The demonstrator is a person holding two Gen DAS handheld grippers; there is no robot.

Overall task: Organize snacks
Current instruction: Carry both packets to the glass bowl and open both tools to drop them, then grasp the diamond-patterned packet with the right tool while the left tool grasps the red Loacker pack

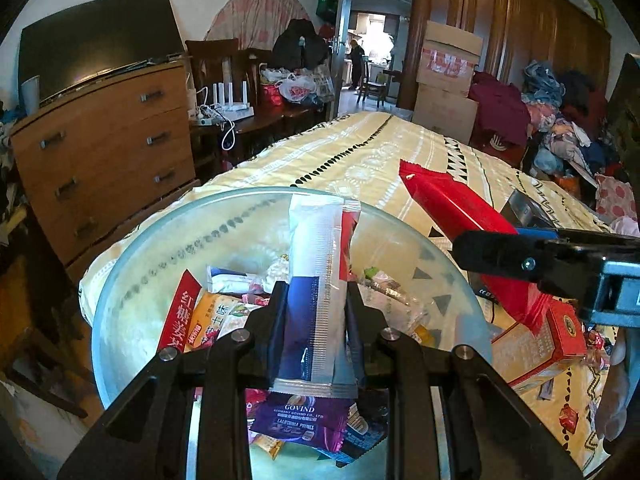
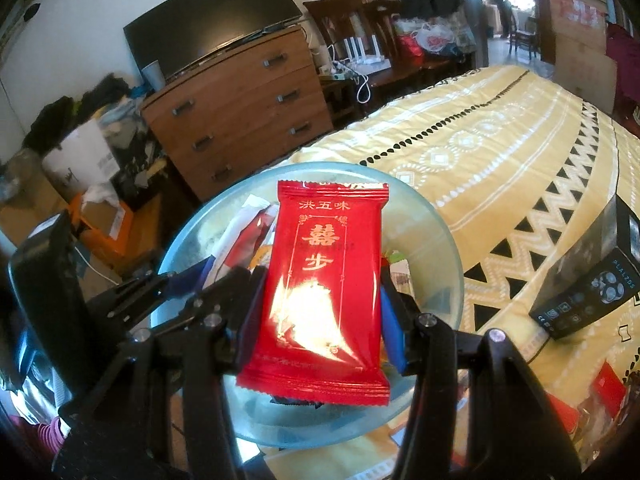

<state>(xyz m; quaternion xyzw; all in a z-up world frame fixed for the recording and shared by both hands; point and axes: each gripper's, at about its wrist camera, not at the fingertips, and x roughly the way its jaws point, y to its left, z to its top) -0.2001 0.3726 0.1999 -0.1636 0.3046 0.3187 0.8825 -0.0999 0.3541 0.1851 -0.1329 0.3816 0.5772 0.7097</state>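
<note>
Above the glass bowl, the left gripper pinches a white-and-blue sachet; at its 2 o'clock the right gripper clamps a red packet. Both look light, crinkly, slippery; mid-body holds seem safest.

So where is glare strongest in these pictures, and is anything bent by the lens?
Right wrist view: white glare washes out the lower print on the red packet. Left wrist view: no such glare; the white and blue packet reads clearly. Both views: fisheye curves the bedspread and the dresser.
</note>
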